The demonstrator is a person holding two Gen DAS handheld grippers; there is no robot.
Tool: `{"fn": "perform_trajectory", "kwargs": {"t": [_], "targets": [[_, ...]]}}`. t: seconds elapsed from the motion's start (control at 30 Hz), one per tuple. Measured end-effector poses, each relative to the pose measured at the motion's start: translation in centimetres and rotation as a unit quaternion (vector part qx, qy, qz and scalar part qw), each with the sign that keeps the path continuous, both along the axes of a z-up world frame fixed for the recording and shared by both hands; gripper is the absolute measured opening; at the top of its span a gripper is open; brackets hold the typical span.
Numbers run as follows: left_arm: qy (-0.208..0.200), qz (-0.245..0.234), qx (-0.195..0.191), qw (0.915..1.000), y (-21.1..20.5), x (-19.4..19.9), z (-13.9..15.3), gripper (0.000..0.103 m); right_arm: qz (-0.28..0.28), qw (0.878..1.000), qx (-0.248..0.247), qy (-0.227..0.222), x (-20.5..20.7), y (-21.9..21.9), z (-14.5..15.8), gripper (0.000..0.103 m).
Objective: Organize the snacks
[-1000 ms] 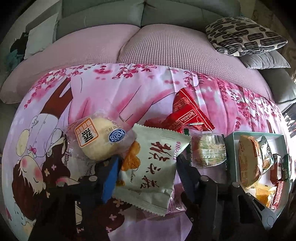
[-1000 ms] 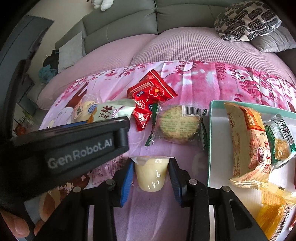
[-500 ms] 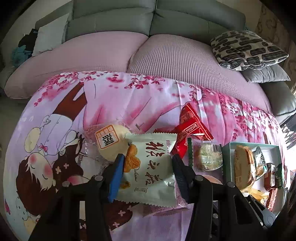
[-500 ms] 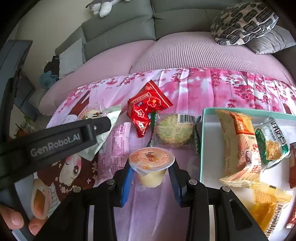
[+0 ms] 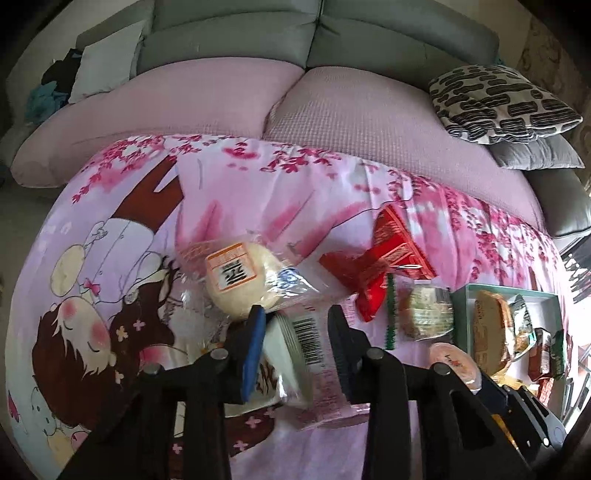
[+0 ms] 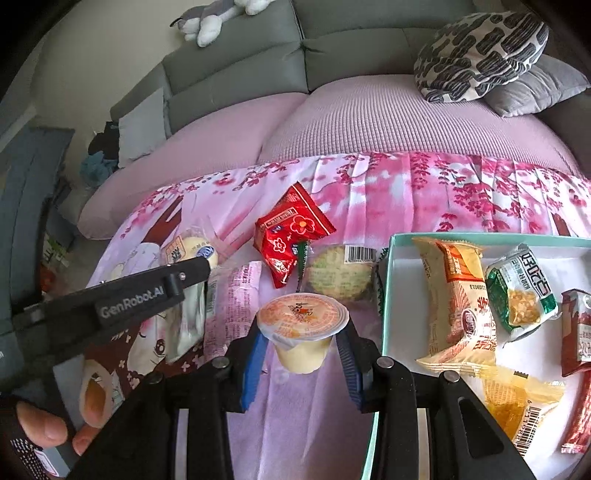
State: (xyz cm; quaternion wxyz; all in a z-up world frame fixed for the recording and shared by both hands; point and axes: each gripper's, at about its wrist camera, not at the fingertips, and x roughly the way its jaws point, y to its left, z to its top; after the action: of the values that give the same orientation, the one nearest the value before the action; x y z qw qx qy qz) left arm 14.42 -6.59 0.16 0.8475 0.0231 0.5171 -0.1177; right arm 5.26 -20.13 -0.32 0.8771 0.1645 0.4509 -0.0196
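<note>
Pink blossom-print cloth covers the surface in front of a grey sofa, and we work over it with both tongs. Our left gripper is closing on a pale green snack bag, crumpled between the pads, its barcode facing us. Our right gripper is clamped on a jelly cup, orange film lid on top, pale yellow body, held clear of the cloth. Only the right view shows the teal tray fully, with its wrapped cakes and sachets, plus a plush toy on the sofa back. Only the left view shows the cloth's cartoon figure whole. Both views show the wrapped bun, red packets and round biscuit lying between us and the tray.
</note>
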Motion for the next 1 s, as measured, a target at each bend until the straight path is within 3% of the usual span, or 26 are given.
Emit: {"fn": "perform_trajectory", "kwargs": {"t": [0.07,0.3,0.57,0.77,1.0], "targets": [[0.001,0.011,0.004,0.9999,0.7,0.1,-0.1,0.058,0.001,1.0,0.002,0.007,0.1,-0.1,-0.3,0.04],[0.043,0.07,-0.024,0.9964,4.4,0.3,-1.8,0.063,-0.003,0.999,0.014,0.03,0.1,-0.3,-1.4,0.04],[0.074,0.096,0.014,0.9925,4.9,0.3,-3.8,0.09,-0.008,0.999,0.021,0.039,0.0,-0.6,-1.6,0.04],[0.099,0.084,0.02,0.9914,4.2,0.5,-5.8,0.09,-0.01,0.999,0.026,0.044,0.0,-0.7,-1.7,0.04],[0.089,0.073,0.052,0.992,2.5,0.3,-6.8,0.091,-0.016,0.998,0.035,0.048,0.1,-1.1,-2.0,0.04]]}}
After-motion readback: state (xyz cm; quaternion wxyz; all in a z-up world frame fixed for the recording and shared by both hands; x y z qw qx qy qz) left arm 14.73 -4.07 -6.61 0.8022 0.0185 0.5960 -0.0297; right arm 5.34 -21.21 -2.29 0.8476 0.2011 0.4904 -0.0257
